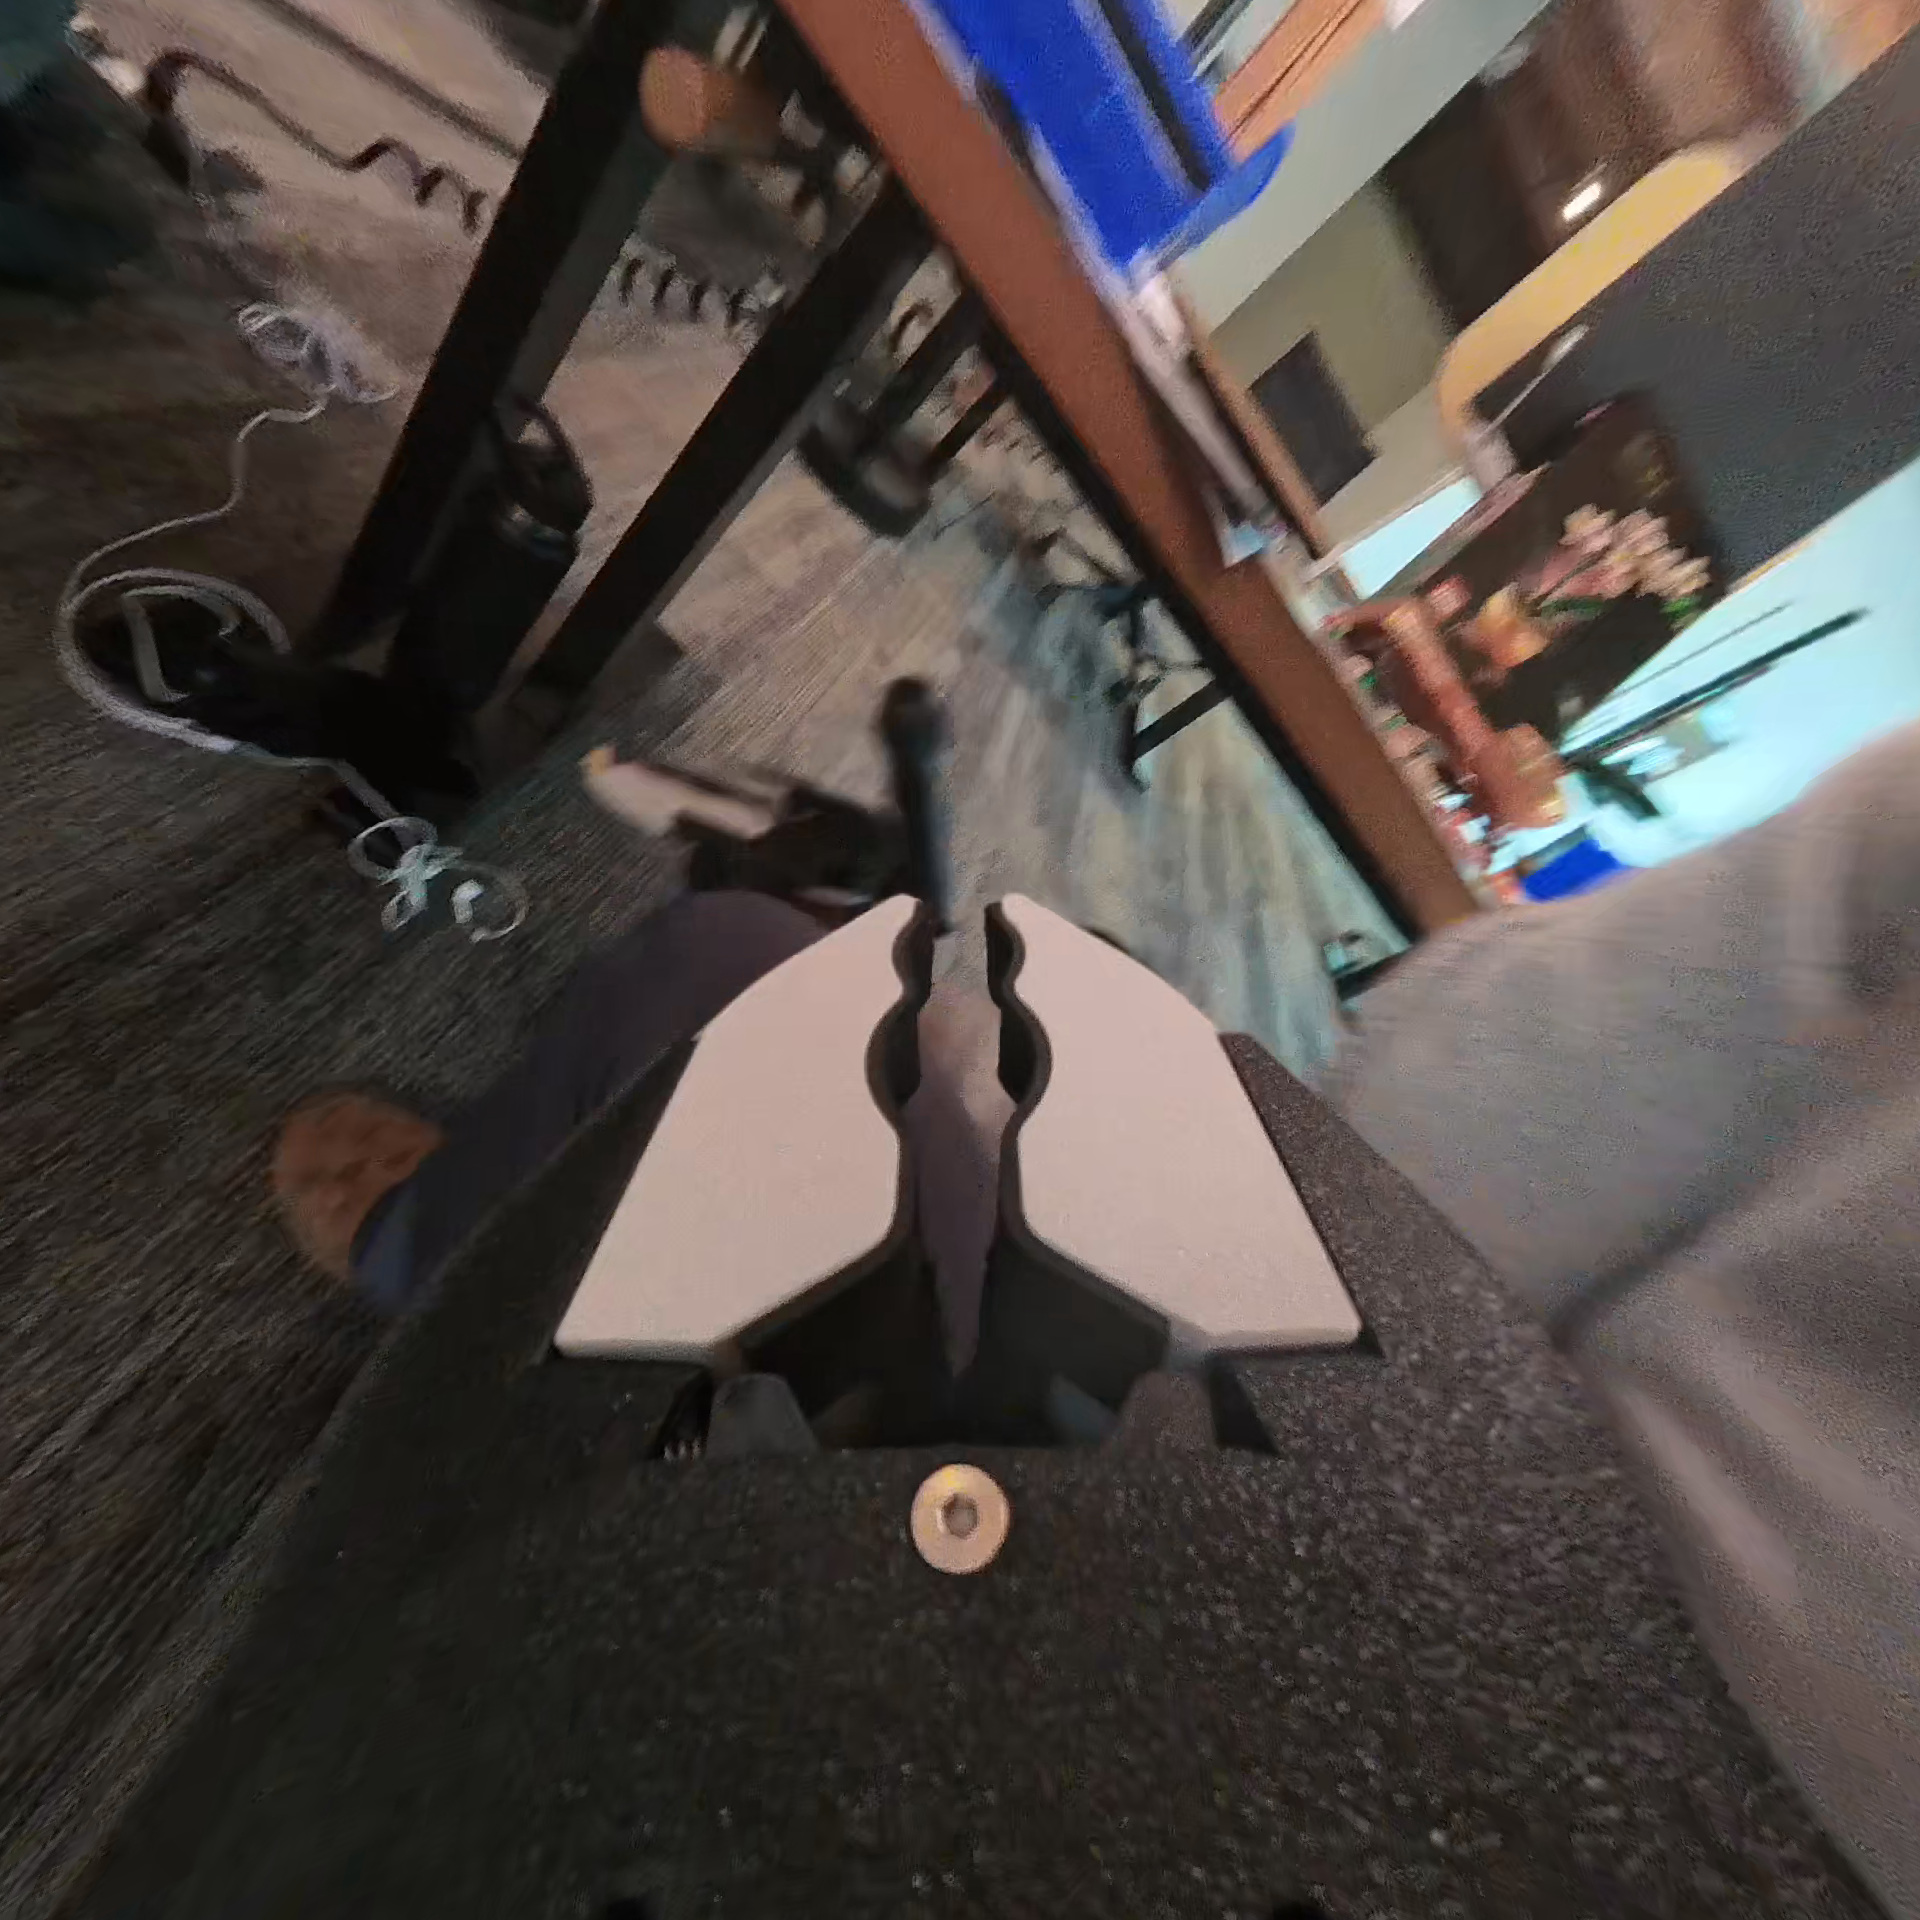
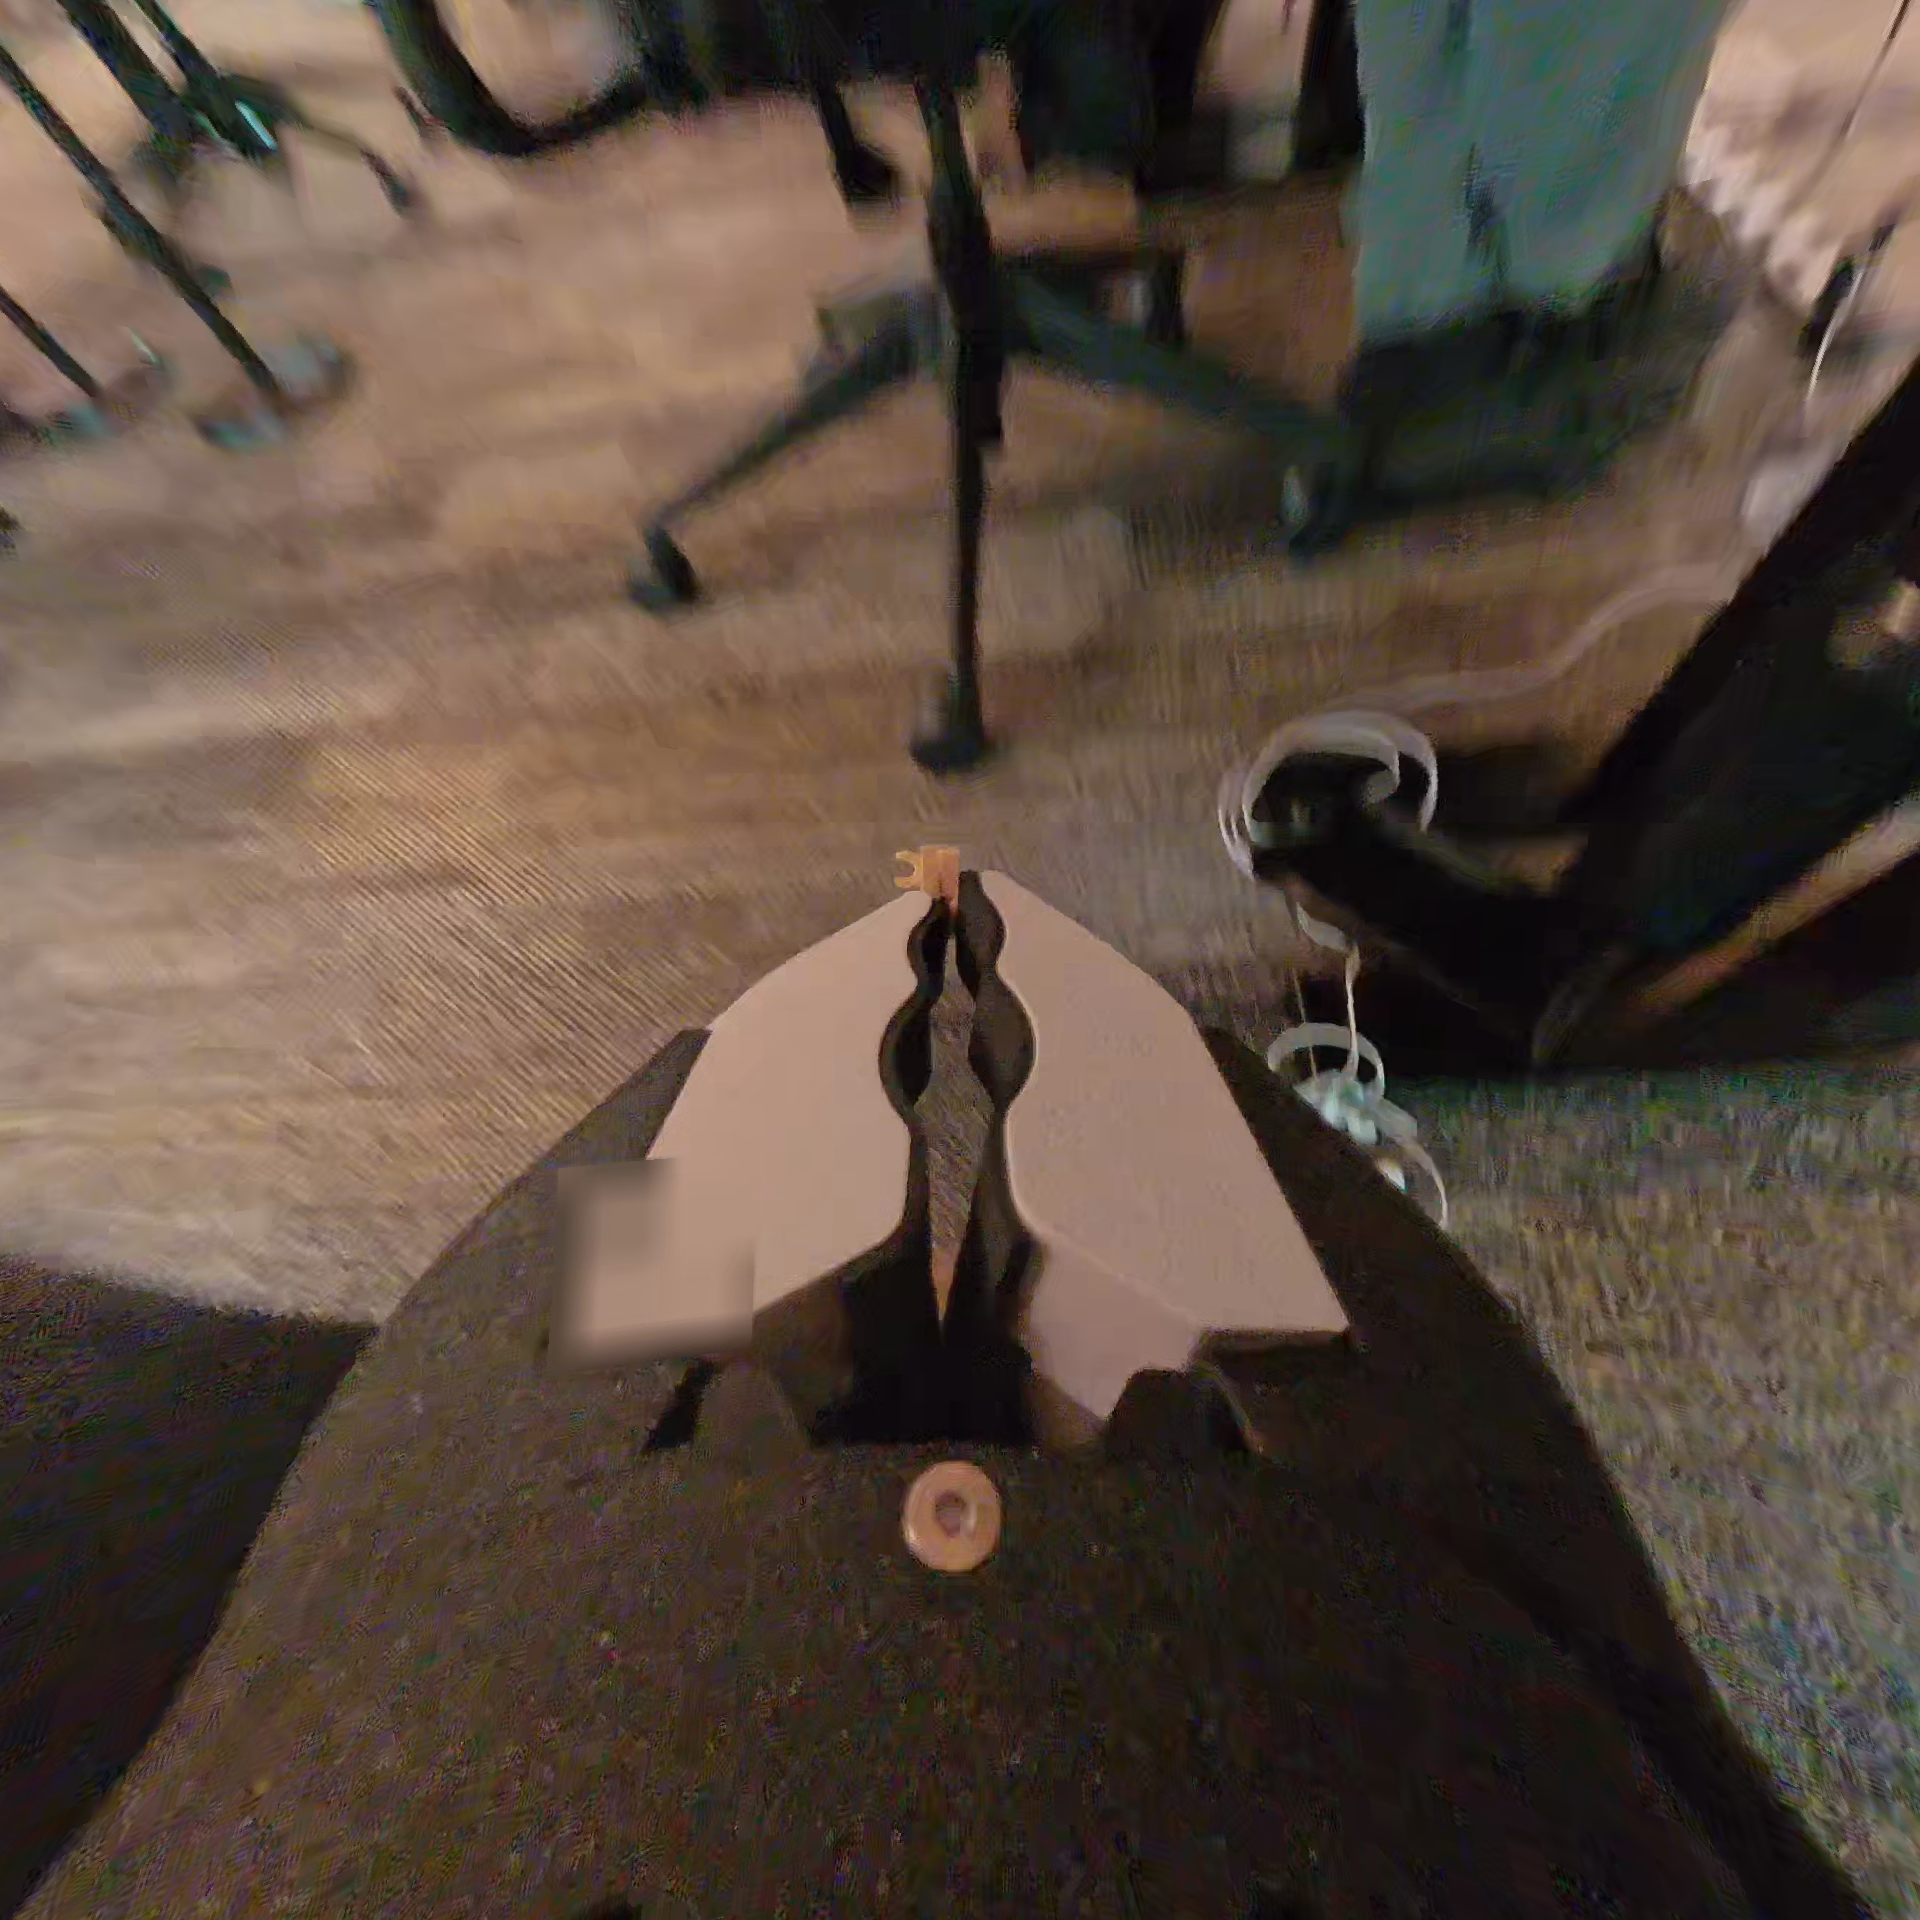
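In the left wrist view my left gripper (image 1: 951, 912) has its white fingers (image 1: 790, 1122) almost together, shut on a slim dark rod-like tool (image 1: 918, 790) that sticks out forward past the tips; blur hides what it is. The gripper hangs tilted above grey carpet (image 1: 156, 1039), beside a table. In the right wrist view my right gripper (image 2: 952, 885) is shut on a small tan clip-like piece (image 2: 927, 869), which pokes out at the fingertips. It is held low over the carpet (image 2: 416, 935).
A wooden table edge (image 1: 1122, 436) on black legs (image 1: 488, 343) carries a blue bin (image 1: 1101, 125). White coiled cable (image 1: 436, 883) lies on the carpet and shows in the right wrist view too (image 2: 1340, 1081). A chair base (image 2: 966, 416) stands ahead. Grey cloth (image 1: 1662, 1143) fills the right.
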Demonstrator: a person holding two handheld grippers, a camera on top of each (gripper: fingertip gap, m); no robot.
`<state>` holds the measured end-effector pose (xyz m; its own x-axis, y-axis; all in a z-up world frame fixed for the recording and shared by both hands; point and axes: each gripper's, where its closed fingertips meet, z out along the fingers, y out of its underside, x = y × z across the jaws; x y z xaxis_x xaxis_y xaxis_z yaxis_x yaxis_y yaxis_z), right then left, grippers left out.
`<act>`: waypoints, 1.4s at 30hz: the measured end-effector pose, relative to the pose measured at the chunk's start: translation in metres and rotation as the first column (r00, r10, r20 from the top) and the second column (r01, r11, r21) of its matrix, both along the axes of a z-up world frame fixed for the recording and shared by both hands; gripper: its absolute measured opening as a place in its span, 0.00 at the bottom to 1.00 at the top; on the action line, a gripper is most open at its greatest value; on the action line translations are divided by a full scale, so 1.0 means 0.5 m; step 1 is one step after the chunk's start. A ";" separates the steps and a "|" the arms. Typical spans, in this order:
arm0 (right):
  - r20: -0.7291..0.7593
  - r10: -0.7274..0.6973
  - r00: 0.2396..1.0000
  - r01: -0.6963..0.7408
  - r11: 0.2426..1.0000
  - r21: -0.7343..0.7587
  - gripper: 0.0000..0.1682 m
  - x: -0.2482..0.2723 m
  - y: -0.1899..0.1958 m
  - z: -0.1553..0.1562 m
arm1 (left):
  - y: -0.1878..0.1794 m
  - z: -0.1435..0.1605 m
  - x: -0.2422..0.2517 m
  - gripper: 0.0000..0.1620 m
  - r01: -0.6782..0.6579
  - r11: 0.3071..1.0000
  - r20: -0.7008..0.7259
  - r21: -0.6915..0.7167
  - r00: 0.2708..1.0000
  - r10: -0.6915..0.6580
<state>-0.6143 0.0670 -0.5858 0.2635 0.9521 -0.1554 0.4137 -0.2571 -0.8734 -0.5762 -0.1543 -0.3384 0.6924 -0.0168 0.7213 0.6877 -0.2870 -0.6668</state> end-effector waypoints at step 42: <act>-0.245 -0.435 0.867 0.448 0.461 0.766 0.01 0.947 -0.051 0.937 | 0.374 0.470 0.833 0.19 0.851 0.231 -0.430 0.472 0.451 -0.782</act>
<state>-0.1410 0.0417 -0.1171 0.6890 0.4446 0.5724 0.4357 0.3770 -0.8173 -0.1598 0.0325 -0.1033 0.1037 -0.9628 0.2494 0.2454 -0.2182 -0.9445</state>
